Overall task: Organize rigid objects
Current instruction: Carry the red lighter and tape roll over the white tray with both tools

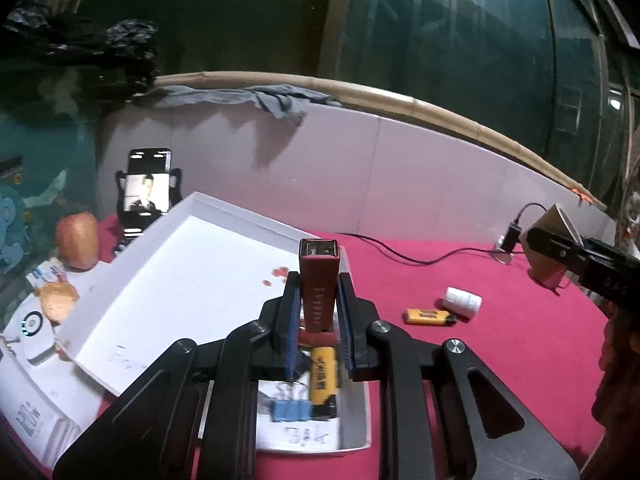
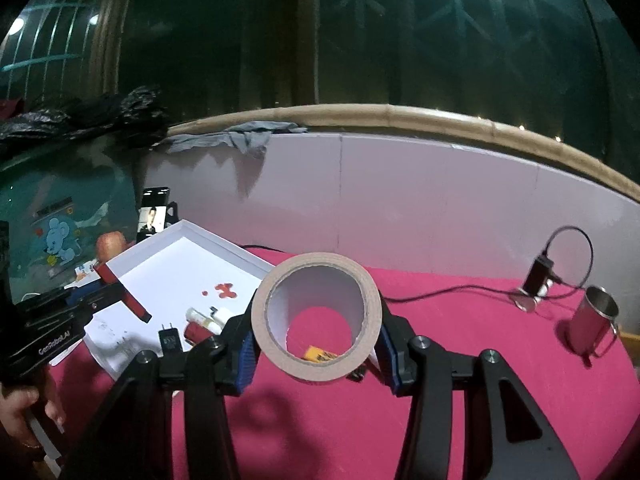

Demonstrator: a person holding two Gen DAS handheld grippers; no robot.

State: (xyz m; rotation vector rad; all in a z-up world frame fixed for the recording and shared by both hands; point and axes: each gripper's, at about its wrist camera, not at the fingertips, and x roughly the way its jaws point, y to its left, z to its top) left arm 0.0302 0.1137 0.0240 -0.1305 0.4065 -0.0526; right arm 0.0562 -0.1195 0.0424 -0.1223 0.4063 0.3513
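Two grippers are up over the magenta tablecloth (image 2: 460, 320), each clamped on something. The left gripper (image 1: 319, 312) grips a slim dark-red rectangular stick (image 1: 319, 284) by its lower half. The stick's long axis runs straight out between the blue pads (image 1: 293, 320), and its capped end points away from the claw, above the near corner of the shallow white tray (image 1: 180, 280). Below the claw lie a yellow lighter (image 1: 323, 376) and a blue binder clip (image 1: 292, 410). Out to its right, another yellow lighter (image 1: 428, 316) and a small white cylinder (image 1: 462, 301) rest on the cloth. The right gripper (image 2: 316, 344) clasps a tan roll of packing tape (image 2: 316, 316) across its width, standing on edge, its open core facing the camera. Both claws tilt gently downward. A hand (image 2: 20, 412) grips the left tool's handle.
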